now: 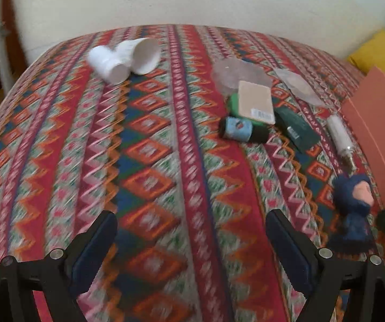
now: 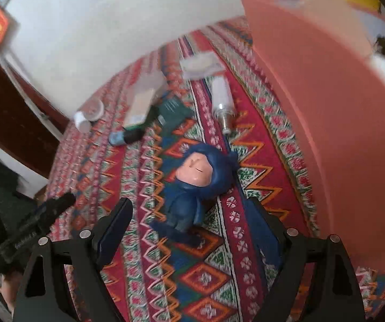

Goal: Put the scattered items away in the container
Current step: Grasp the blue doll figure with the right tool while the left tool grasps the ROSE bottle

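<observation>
Patterned red, orange and green cloth covers the surface, with a pale wall behind it. Both tongs stand released with their jaws spread wide, holding nothing.

Ahead of the left gripper lies bare cloth. Far forward and to its left rest two white cups on their sides, touching each other. Forward and to its right sits a cluster: a tan card lying over a green item, a small bottle with a blue label just nearer, and a dark green box beside them. A white tube lies further right, near the salmon-pink container.

Between the fingers of the right gripper, just ahead of the tips, lies a blue-hooded doll on its back, not touched by either finger. In this view the container rises close on that gripper's right, and the left gripper's finger shows at its left.
</observation>
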Motion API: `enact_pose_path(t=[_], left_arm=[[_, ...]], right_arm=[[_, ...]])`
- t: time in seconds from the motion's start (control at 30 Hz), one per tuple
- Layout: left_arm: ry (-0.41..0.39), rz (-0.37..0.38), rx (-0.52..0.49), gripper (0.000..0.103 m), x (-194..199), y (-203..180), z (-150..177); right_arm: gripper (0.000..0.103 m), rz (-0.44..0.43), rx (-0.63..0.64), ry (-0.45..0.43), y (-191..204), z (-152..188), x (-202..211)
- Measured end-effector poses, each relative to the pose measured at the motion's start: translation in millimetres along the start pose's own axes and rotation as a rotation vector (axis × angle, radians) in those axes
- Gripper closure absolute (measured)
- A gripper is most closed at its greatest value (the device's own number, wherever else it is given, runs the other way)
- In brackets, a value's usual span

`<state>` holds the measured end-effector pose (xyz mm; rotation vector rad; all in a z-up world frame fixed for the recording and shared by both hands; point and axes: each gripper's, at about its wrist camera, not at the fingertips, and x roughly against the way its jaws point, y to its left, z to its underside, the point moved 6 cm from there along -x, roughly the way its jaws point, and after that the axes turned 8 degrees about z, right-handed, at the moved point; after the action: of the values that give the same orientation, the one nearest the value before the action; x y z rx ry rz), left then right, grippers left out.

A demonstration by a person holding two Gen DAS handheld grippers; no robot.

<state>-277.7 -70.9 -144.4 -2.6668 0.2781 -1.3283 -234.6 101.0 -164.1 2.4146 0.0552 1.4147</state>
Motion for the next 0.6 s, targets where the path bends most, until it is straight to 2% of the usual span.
enact_pose_path(t=[0.13, 0.37, 0.6], left_arm=[[0.03, 0.013, -0.014, 0.01, -40, -15, -24], [0.085, -0.028, -0.109, 0.01, -107, -40, -53], [0.047, -0.027, -0.093, 0.01, -126, -45, -72]], right_arm=[[0.013, -0.027, -0.07, 0.077, -6, -3, -29], [0.012, 0.003, 0.003, 0.04, 6, -14, -45], [0.01, 0.008, 0.031, 0.047, 11, -16, -51]])
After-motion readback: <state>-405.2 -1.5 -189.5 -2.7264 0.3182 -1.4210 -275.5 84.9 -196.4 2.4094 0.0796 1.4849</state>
